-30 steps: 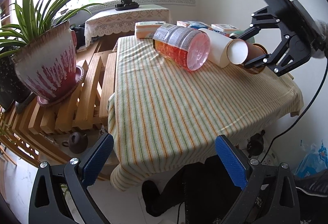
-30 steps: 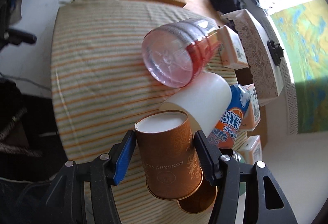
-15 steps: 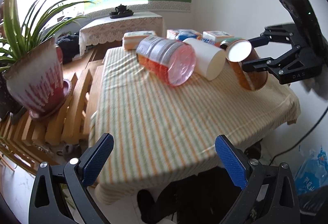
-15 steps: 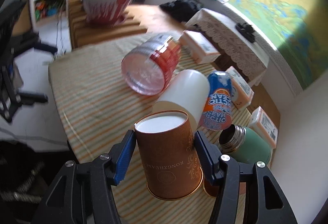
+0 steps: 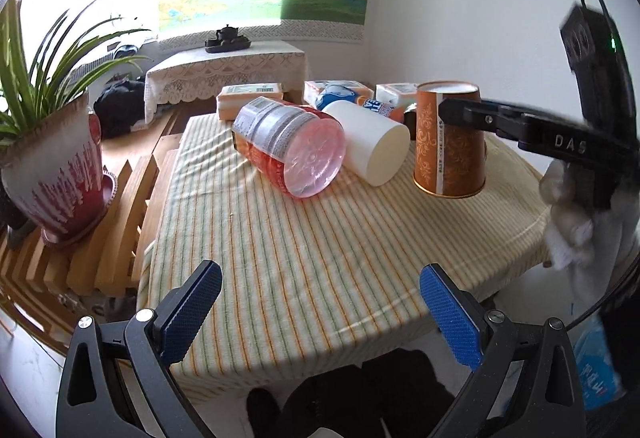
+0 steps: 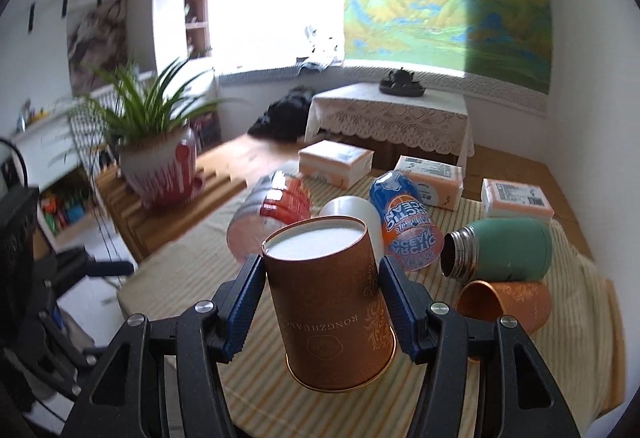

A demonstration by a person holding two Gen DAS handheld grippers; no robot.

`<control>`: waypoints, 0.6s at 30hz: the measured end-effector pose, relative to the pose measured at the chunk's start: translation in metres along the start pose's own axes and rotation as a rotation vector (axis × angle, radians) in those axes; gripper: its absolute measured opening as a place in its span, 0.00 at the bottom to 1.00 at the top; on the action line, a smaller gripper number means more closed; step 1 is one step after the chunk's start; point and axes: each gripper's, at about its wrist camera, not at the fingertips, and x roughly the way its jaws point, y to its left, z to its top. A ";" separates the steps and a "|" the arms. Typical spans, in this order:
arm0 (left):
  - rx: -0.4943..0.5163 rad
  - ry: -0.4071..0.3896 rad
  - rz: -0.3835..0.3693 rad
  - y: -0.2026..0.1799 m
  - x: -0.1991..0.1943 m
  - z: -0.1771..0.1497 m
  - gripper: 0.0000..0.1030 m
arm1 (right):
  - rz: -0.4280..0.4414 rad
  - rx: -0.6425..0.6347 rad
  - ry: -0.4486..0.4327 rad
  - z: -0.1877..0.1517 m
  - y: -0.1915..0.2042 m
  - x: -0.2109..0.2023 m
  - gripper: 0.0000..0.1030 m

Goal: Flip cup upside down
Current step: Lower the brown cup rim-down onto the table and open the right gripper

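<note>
My right gripper is shut on a brown paper cup with gold ornament. The cup is upside down, white base up and open rim down, held just above the striped tablecloth. In the left wrist view the cup hangs at the table's right side, clamped by the right gripper. My left gripper is open and empty at the table's near edge.
A clear jar with a red label, a white cup, a blue can, a green flask and a second brown cup lie on their sides. Tissue packs sit behind. A potted plant stands left.
My right gripper has turned the brown cup from lying on its side to upside down, rim toward the table. The left gripper has tilted up and stayed open.
</note>
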 end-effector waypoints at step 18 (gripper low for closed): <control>0.012 -0.002 -0.027 -0.009 -0.001 -0.002 0.98 | -0.043 0.083 -0.091 -0.050 -0.007 0.016 0.54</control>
